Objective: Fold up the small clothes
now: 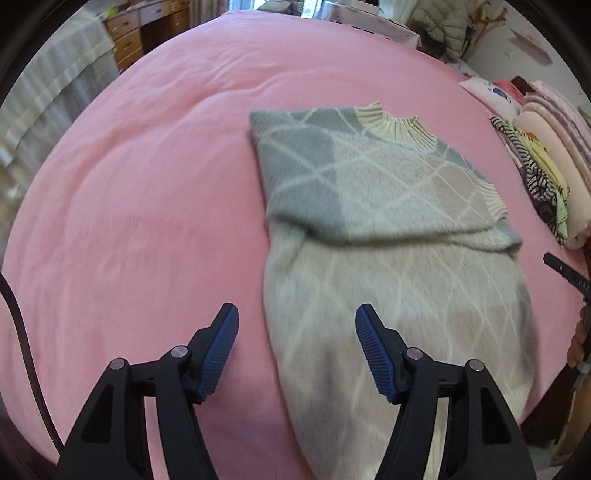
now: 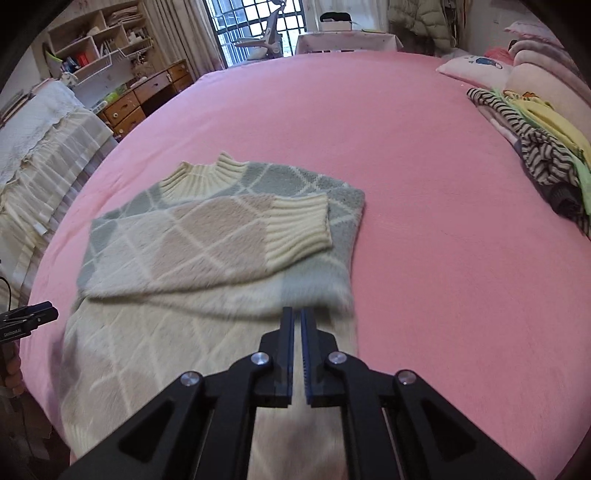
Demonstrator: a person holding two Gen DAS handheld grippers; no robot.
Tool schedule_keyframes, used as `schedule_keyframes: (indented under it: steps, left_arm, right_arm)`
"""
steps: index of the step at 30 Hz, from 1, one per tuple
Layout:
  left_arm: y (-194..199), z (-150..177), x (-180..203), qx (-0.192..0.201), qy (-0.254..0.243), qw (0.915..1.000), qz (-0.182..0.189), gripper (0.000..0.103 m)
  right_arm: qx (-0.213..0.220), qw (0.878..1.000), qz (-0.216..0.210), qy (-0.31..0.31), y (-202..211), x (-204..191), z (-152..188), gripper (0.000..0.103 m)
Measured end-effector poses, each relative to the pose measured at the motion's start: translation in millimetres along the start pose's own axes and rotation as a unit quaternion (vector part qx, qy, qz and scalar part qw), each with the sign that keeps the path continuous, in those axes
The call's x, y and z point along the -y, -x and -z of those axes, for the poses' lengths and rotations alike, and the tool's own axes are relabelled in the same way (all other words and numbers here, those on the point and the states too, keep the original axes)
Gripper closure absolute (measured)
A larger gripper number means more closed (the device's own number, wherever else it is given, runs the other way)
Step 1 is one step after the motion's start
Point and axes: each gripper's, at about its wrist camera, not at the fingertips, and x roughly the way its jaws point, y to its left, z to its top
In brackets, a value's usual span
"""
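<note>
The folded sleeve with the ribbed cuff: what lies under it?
Under the sleeve lies the sweater's chest, grey-blue with white diamond lines. Whether the other sleeve lies beneath cannot be seen; it is covered.

A pink bed (image 2: 406,155) fills the scene, a heap of striped and yellow clothes (image 2: 546,147) and pillows (image 2: 476,64) piled at its right edge, a wooden chest of drawers (image 2: 144,99) under cluttered white shelves (image 2: 96,48) far left, and a barred window (image 2: 258,22) beyond.
</note>
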Motion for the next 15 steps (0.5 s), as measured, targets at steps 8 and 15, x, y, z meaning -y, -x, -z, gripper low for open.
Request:
schedule_keyframes:
  steps: [8, 15]
  left_arm:
    - [51, 102, 3, 0.013, 0.031, 0.9994, -0.004, 0.038]
    - [76, 142, 19, 0.041, 0.039, 0.9983, -0.015, 0.038]
  right_arm:
    - [0.008, 0.998, 0.033, 0.053, 70, -29, 83, 0.084]
    - [0.031, 0.995, 0.049, 0.08, 114, -43, 141, 0.074]
